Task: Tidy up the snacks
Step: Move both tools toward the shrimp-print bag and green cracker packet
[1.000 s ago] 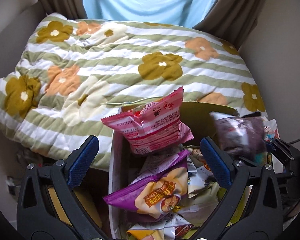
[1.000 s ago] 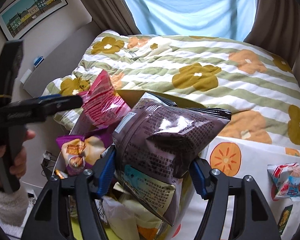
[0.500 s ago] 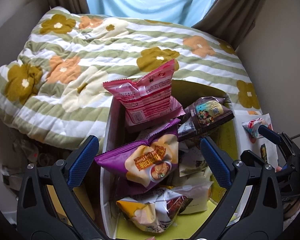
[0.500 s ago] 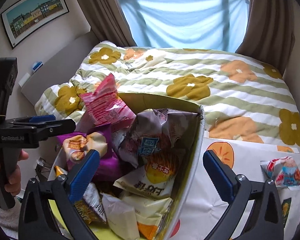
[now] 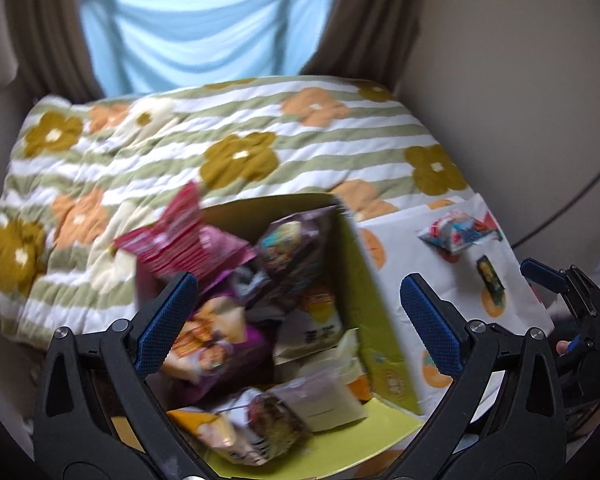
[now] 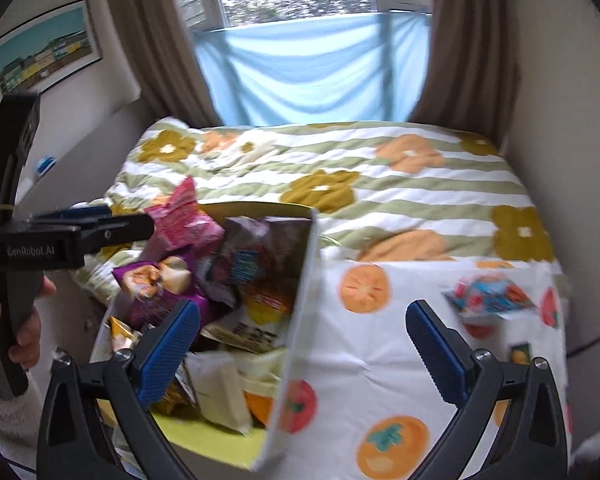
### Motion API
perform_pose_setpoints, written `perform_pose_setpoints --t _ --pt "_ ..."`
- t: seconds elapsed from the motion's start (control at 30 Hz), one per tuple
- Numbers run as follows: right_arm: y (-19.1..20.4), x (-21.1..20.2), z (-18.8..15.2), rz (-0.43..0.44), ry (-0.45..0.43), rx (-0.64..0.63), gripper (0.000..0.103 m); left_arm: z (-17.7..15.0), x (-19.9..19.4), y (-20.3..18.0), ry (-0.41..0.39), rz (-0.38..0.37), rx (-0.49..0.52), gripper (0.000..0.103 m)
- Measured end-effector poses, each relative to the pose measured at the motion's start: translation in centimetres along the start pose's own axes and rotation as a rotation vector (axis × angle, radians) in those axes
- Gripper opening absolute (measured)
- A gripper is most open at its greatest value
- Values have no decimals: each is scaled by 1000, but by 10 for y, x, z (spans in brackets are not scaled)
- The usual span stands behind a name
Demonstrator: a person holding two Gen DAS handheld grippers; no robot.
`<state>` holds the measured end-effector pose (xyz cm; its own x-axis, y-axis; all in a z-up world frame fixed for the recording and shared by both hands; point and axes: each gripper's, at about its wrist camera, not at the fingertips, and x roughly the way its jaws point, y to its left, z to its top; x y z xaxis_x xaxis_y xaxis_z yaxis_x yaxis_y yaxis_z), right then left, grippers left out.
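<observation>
Both wrist views downward, sharing snack box (image 5: 364,280)

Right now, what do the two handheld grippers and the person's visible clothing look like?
Both the left gripper and right gripper are black plastic clamp frames with silver rivets and blue textured pads. The left one's body reads "GenRobot.AI" in pale lettering, above a black grip. A fuzzy white sleeve shows below that hand.

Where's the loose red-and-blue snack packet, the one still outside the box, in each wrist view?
Left wrist: loose snack packet at right of centre, on the fruit-print cloth.
Right wrist: same packet at right, above the right claw's right finger.
Shared landmark: the yellow-lined snack box, left of the packet.
</observation>
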<state>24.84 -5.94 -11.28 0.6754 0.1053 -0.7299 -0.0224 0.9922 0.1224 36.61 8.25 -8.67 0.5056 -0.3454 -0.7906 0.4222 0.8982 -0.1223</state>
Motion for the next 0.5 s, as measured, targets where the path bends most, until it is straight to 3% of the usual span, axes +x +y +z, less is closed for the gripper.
perform_pose_setpoints --t 0.27,0.5 --pt "-73 -40 -30 -133 -2 110 103 18 24 -118 -7 -95 196 101" --pt "-155 -49 -49 -175 43 188 103 30 86 -215 86 -137 326 101"
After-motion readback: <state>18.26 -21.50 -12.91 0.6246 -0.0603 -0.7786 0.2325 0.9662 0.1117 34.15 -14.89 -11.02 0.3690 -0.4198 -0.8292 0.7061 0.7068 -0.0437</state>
